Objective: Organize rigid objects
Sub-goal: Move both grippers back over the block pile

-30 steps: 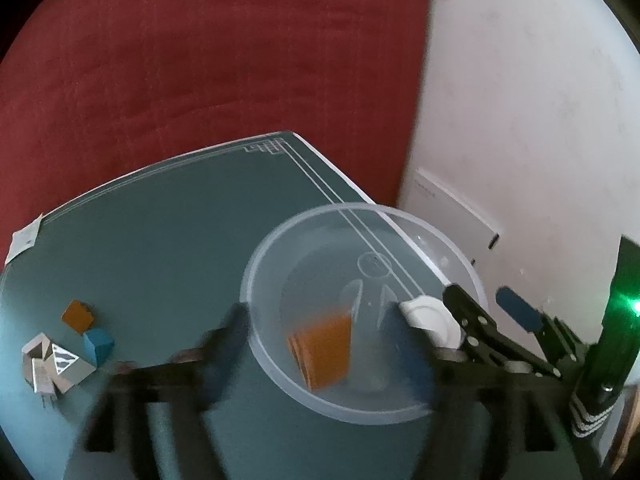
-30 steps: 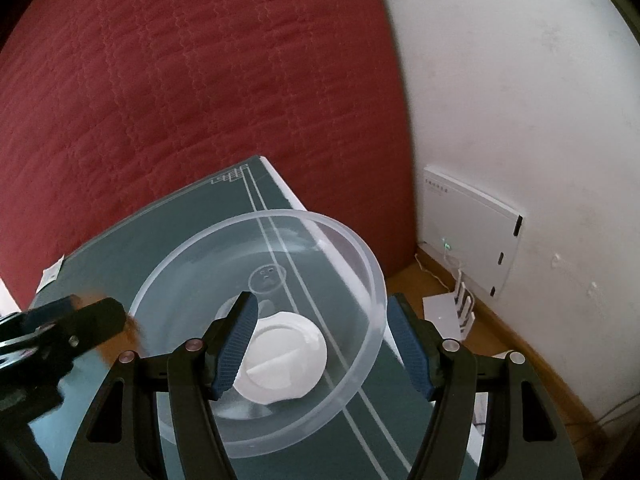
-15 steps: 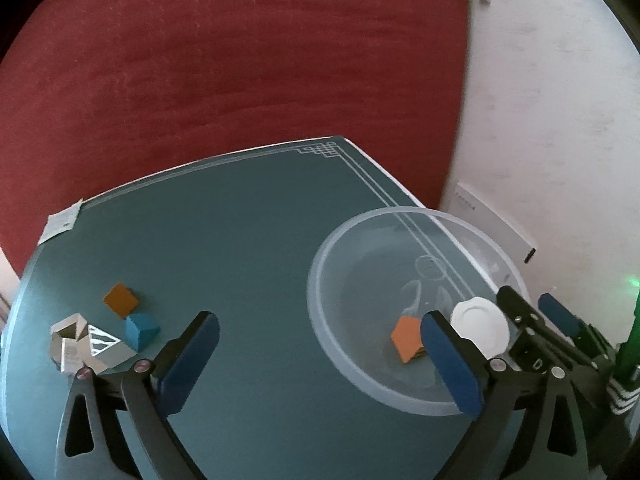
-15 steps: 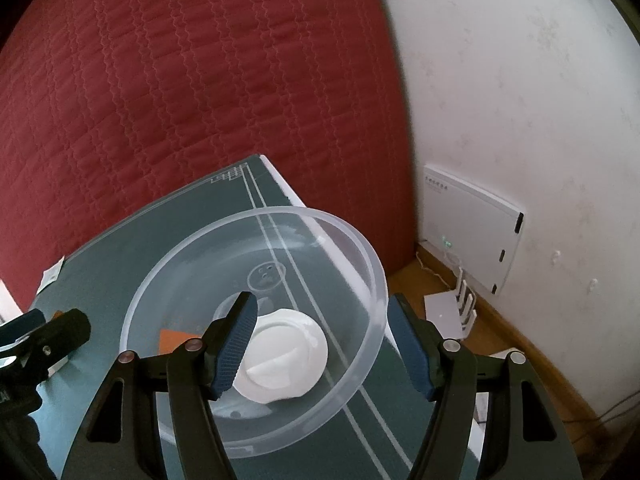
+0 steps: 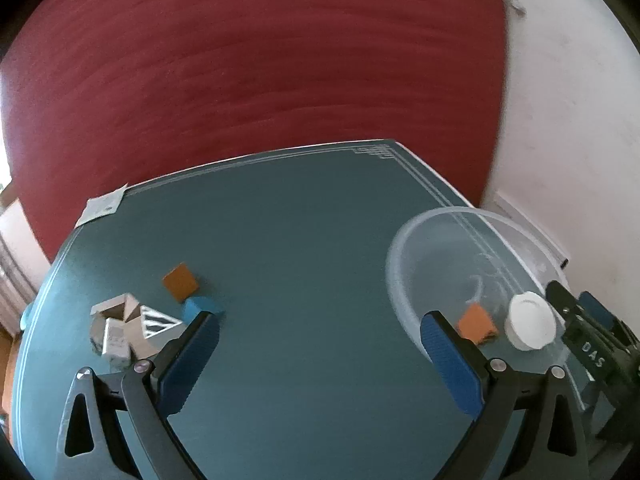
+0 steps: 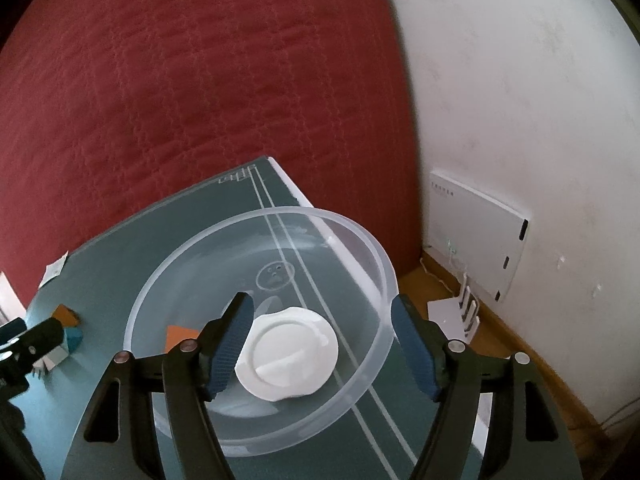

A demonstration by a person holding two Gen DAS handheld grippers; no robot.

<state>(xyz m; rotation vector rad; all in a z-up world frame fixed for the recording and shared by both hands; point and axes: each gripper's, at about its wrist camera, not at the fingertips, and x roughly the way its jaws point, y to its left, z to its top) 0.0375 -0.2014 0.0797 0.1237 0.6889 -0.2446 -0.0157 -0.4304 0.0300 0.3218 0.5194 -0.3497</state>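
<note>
A clear plastic bowl stands at the right of the green table. Inside it lie an orange block and a white round lid. My left gripper is wide open over bare table, nothing between its fingers. To its left sit another orange block, a blue block and a pile of grey and white blocks. My right gripper straddles the bowl's near wall above the lid; its jaws are opening and its pads touch nothing.
A red quilted cover rises behind the table and a white wall stands to the right. A white wall panel and a small router sit beyond the table's right edge. A paper tag lies at the far left corner.
My left gripper let the orange block drop into the bowl, opened fully and swung left toward the loose blocks. The right gripper stayed put, its jaws a little wider.
</note>
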